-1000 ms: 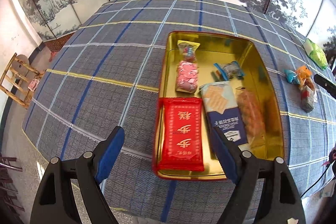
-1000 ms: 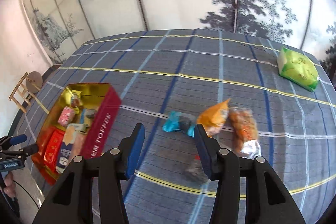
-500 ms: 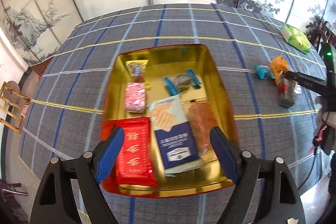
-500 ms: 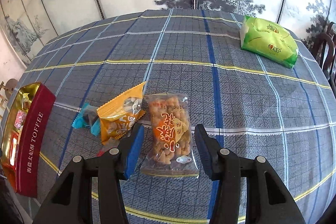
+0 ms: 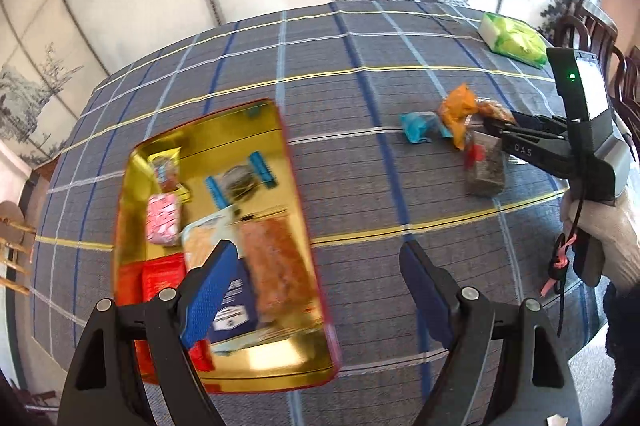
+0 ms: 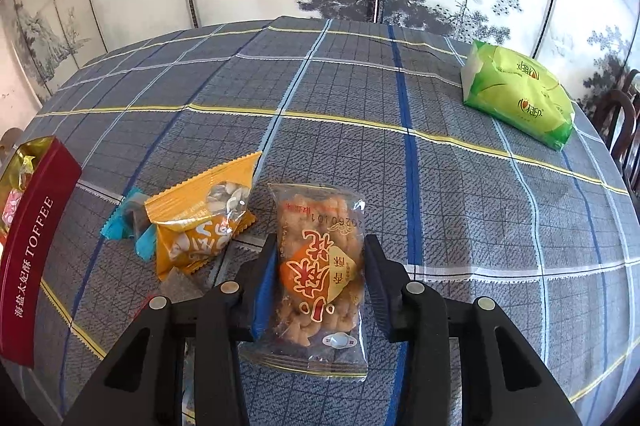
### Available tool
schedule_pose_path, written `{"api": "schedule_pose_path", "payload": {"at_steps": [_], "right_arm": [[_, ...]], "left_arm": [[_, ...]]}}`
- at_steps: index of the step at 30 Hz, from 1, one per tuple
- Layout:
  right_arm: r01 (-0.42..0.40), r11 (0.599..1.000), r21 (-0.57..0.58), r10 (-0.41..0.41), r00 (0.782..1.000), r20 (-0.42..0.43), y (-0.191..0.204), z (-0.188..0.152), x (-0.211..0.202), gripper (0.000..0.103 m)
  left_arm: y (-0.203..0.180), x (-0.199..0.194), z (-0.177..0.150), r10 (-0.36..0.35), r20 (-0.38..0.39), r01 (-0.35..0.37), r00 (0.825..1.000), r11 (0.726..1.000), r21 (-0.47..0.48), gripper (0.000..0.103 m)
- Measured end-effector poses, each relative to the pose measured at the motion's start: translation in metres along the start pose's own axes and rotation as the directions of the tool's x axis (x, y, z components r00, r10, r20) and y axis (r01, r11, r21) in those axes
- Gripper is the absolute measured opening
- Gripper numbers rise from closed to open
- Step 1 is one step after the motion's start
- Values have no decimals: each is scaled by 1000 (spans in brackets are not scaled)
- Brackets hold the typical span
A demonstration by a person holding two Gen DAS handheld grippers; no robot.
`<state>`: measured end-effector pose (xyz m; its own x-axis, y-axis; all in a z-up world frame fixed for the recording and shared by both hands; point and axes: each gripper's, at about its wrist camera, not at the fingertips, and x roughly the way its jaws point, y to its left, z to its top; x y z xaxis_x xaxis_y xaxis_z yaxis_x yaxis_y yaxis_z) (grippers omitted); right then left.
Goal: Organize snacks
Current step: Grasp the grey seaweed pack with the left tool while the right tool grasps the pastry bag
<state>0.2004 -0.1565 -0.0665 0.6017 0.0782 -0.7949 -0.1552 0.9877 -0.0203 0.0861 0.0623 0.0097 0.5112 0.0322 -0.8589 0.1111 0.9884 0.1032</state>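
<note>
Though flat, snack packet (image 6: 320, 266) lengthwise, away.

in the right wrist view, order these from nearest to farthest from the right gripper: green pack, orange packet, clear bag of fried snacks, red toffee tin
1. clear bag of fried snacks: between the fingers of the right gripper.
2. orange packet: just left of the gripper, on the cloth.
3. red toffee tin: at the far left edge.
4. green pack: far back on the right.
</note>
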Motion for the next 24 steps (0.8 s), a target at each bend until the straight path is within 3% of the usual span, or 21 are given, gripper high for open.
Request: {"api": "schedule_pose_path", "payload": {"at_steps": [8, 16, 21, 24], "right_arm": [[44, 999, 21, -44, 999, 9, -36, -32, -26, 42], [81, 992, 98, -83, 996, 21, -82, -48, -37, 42], [86, 991, 101, -89, 996, 21, -81, -47, -36, 42], [85, 991, 102, -87, 996, 21, -80, -47, -35, 42]], "left_arm": [[-52, 24, 22, -122, -4, 122, 992, 989, 81, 81], [-96, 51, 37, -212, -19, 213, 977, 972, 102, 81], [-119, 70, 52, -223, -40, 226, 974, 969, 101, 78], [-131, 81, 57, -211, -58, 217, 976, 969, 116, 67]]}}
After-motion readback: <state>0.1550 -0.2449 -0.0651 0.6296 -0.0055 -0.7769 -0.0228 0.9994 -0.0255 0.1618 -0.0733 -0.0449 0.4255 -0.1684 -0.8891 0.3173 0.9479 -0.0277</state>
